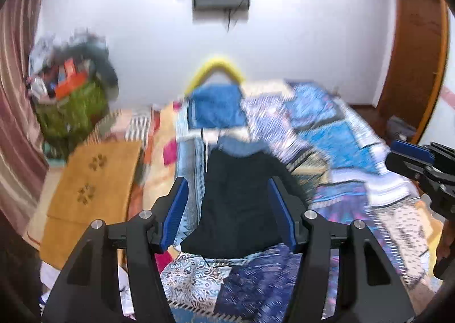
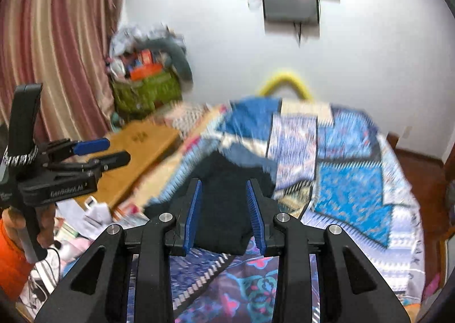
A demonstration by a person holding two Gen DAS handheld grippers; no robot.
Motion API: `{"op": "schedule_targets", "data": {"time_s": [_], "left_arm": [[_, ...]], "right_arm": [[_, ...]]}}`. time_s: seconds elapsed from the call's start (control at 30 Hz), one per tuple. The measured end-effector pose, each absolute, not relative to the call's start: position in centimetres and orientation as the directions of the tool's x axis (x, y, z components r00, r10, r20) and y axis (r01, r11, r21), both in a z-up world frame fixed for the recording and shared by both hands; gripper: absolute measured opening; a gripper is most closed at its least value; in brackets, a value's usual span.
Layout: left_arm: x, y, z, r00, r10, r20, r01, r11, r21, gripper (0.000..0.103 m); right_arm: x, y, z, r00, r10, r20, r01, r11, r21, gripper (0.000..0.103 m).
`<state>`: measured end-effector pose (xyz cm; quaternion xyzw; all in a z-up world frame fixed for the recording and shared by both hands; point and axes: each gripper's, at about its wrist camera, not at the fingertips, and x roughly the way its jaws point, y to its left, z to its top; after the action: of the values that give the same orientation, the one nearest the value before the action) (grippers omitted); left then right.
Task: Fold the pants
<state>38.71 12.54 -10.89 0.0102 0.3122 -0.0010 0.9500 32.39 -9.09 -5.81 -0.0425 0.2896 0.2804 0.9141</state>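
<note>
Pants, dark and bunched into a rough block, are lying on the quilt straight ahead of and below both grippers, long axis running away toward the wall. Left gripper is hanging half-wide, right gripper narrower, both empty and clear of the cloth. Neither is sitting clearly nearer; blur is hiding the fold edges.

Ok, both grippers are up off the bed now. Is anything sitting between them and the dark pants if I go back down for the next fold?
Nothing visible does. The dark pants lie on the patchwork bedspread, straight ahead of the left gripper and the right gripper. Both have open jaws with nothing between them. The frames are blurred, so small items could be missed.
</note>
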Motion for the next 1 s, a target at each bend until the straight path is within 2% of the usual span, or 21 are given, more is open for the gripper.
{"op": "schedule_targets", "data": {"time_s": [0.2,0.4,0.47,0.57,0.63,0.67,0.73,0.9,1.0], "left_arm": [[29.1,9.8,-4.4,0.898,-0.027,-0.438,0.042,0.999,0.024,0.061],[20.5,8.4,-0.7,0.953,-0.021,-0.301,0.027,1.0,0.015,0.063],[18.2,8.0,-0.1,0.965,-0.018,-0.263,0.023,1.0,0.016,0.073],[15.2,7.6,0.5,0.976,-0.008,-0.215,0.011,1.0,0.013,0.081],[14.1,7.4,0.5,0.977,-0.007,-0.212,0.01,1.0,0.013,0.085],[13.7,7.4,0.6,0.977,-0.004,-0.212,0.007,1.0,0.011,0.09],[12.8,7.4,0.6,0.978,-0.002,-0.207,0.003,1.0,0.002,0.096],[11.8,7.4,0.5,0.979,0.0,-0.202,-0.001,1.0,-0.001,0.103],[11.5,7.4,0.4,0.979,0.008,-0.203,-0.009,1.0,-0.007,0.103]], "right_arm": [[23.8,-10.9,0.5,0.759,0.532,-0.376,-0.553,0.831,0.062,0.029],[16.4,-11.9,3.5,0.8,0.555,-0.228,-0.563,0.826,0.033,0.03],[14.8,-12.2,3.9,0.806,0.558,-0.197,-0.562,0.826,0.04,0.034],[13.0,-12.7,3.9,0.818,0.551,-0.167,-0.551,0.833,0.047,0.048],[12.2,-12.7,3.8,0.829,0.538,-0.154,-0.538,0.842,0.044,0.062],[12.0,-12.8,3.7,0.836,0.529,-0.149,-0.529,0.848,0.043,0.066],[11.4,-13.0,3.6,0.849,0.511,-0.135,-0.509,0.859,0.046,0.084],[11.3,-13.2,3.5,0.859,0.492,-0.142,-0.489,0.87,0.06,0.103],[11.1,-13.1,3.4,0.863,0.483,-0.148,-0.479,0.875,0.061,0.103]]}}
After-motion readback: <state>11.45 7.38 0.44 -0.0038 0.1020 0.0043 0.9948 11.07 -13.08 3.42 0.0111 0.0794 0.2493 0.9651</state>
